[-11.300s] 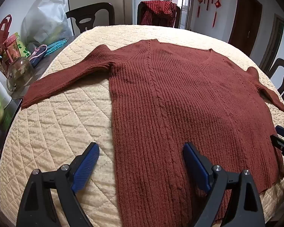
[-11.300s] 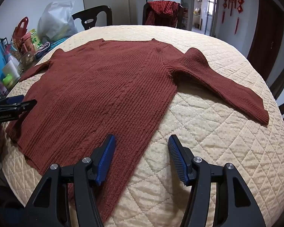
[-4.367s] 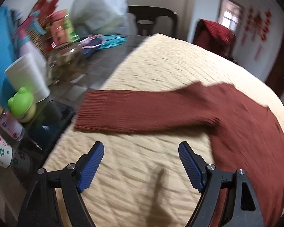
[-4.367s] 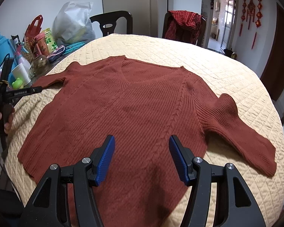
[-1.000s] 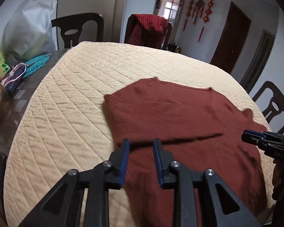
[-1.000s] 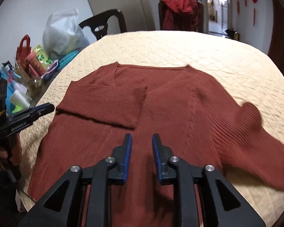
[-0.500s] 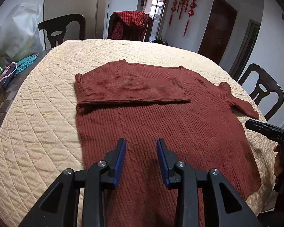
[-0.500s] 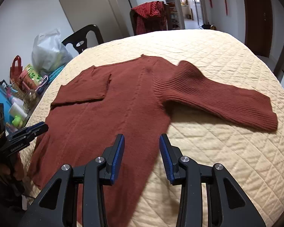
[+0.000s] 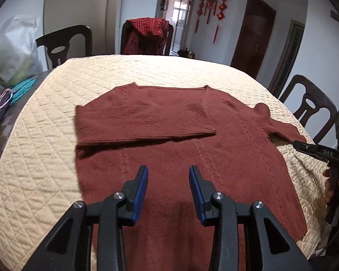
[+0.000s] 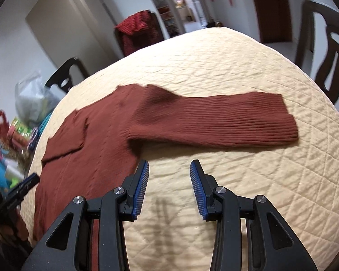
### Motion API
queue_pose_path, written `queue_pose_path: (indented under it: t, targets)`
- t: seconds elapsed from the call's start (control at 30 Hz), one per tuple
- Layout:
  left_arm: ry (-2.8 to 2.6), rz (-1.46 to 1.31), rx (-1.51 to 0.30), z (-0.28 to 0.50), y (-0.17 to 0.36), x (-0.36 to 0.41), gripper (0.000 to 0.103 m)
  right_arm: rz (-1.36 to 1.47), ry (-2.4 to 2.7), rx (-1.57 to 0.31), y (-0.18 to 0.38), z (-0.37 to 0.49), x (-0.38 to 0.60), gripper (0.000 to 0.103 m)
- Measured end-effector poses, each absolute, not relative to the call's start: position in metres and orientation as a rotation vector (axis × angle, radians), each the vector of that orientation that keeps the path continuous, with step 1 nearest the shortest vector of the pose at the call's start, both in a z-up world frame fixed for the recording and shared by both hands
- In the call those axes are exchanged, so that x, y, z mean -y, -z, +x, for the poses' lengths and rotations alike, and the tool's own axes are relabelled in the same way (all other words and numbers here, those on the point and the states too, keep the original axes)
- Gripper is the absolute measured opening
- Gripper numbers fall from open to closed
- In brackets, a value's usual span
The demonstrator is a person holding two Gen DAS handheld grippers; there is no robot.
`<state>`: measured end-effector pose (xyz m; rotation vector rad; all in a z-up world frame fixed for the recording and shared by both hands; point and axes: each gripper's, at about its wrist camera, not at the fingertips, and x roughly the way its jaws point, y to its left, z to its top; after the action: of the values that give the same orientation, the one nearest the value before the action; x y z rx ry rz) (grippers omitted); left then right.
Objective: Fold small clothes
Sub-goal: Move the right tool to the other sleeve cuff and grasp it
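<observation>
Round surface (image 9: 45,162) under cream quilted cover; dark chairs (image 9: 63,45) around, red knot ornaments (image 9: 212,0) top centre. Rust ribbed sweater (image 9: 192,158) flat mid-frame, one sleeve (image 9: 142,122) folded across chest, other sleeve (image 10: 214,122) outstretched. Left tongs (image 9: 168,192) and right tongs (image 10: 169,187) part-open, empty.

Each hand-held gripper (image 9: 168,186) (image 10: 169,180) is black plastic with silver screws (image 9: 217,196) and ribbed blue pads (image 10: 142,186).

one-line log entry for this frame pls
stage: sleeve folds | sweater: flat on quilt | left sleeve: folded across chest | right sleeve: spread out | left gripper: open, empty | right gripper: open, empty
</observation>
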<state>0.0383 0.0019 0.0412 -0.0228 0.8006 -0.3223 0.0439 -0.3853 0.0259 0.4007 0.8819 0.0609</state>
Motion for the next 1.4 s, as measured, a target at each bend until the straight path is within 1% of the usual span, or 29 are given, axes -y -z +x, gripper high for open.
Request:
queue_pose_path:
  t: [0.2,0.47,0.67,0.7,0.73,0.77,0.8,1.03,1.13,1.23,1.4]
  targets:
    - [0.346,-0.007,-0.806,0.046,-0.037,0.012,0.040,0.581,0.005,-0.881,-0.015,0.045,0.425,0.039]
    - [0.340,-0.009,-0.848,0.051,-0.024,0.012,0.040,0.774,0.106,-0.797,-0.011,0.039,0.470,0.039]
    - [0.348,-0.013,-0.866,0.053,-0.019,0.014,0.040,0.771,0.172,-0.761,-0.013,0.045,0.483,0.039]
    - [0.348,-0.013,-0.868,0.053,-0.019,0.014,0.040,0.758,0.174,-0.761,-0.016,0.047,0.483,0.033]
    - [0.348,-0.014,-0.867,0.053,-0.019,0.014,0.040,0.749,0.170,-0.759,-0.019,0.049,0.483,0.017]
    - [0.349,-0.016,-0.865,0.053,-0.020,0.014,0.040,0.729,0.151,-0.753,-0.025,0.051,0.480,0.011]
    - [0.351,-0.018,-0.862,0.053,-0.021,0.013,0.040,0.719,0.140,-0.749,-0.029,0.056,0.477,0.008]
    - [0.352,-0.039,-0.826,0.051,-0.036,0.006,0.040,0.567,-0.051,-0.690,-0.088,0.091,0.418,0.008]
    - [0.349,-0.043,-0.795,0.049,-0.048,-0.001,0.040,0.482,-0.182,-0.689,-0.109,0.111,0.368,0.008]
    - [0.327,-0.042,-0.763,0.049,-0.058,-0.013,0.040,0.412,-0.289,-0.703,-0.114,0.129,0.320,0.008]
    - [0.274,-0.053,-0.741,0.051,-0.066,-0.031,0.040,0.330,-0.468,-0.797,-0.080,0.151,0.236,0.008]
